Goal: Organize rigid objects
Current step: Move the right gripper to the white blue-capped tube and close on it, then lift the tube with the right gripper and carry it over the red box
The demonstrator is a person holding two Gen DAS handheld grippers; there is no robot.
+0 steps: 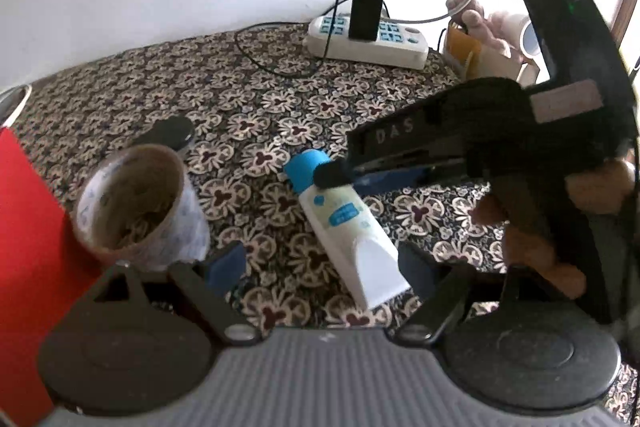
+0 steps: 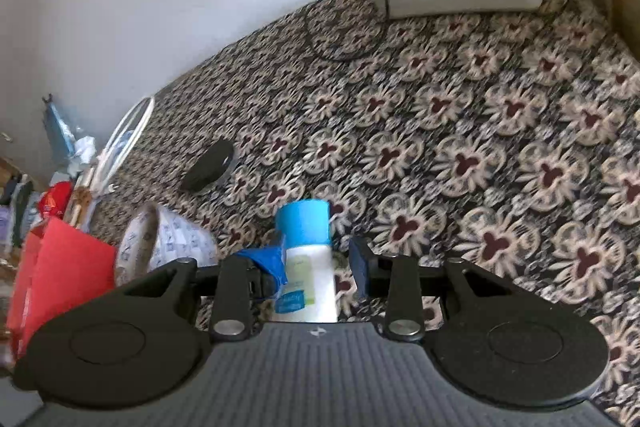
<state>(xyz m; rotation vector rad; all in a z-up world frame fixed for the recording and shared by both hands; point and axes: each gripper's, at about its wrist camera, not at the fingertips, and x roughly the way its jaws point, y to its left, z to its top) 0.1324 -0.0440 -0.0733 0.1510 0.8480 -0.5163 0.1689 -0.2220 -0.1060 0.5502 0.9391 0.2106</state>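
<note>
A white tube with a blue cap (image 1: 344, 219) lies on the patterned tablecloth (image 1: 240, 87), cap pointing away. My left gripper (image 1: 322, 263) is open wide, and the tube's flat end lies between its blue pads, close to the right one. My right gripper (image 1: 336, 175) reaches in from the right, with a hand (image 1: 532, 239) on its handle. In the right wrist view the tube (image 2: 310, 267) lies between the right gripper's (image 2: 316, 259) fingers just below the cap. The taped left pad (image 2: 268, 263) touches it, and a small gap shows at the right pad (image 2: 360, 263).
A tape roll (image 1: 140, 211) stands at the left beside a red box (image 1: 28, 227), with a black round lid (image 1: 172, 135) behind it. A white power strip (image 1: 368, 39) with a black charger and cables sits at the back by the wall. A yellow object (image 1: 464, 47) is at the back right.
</note>
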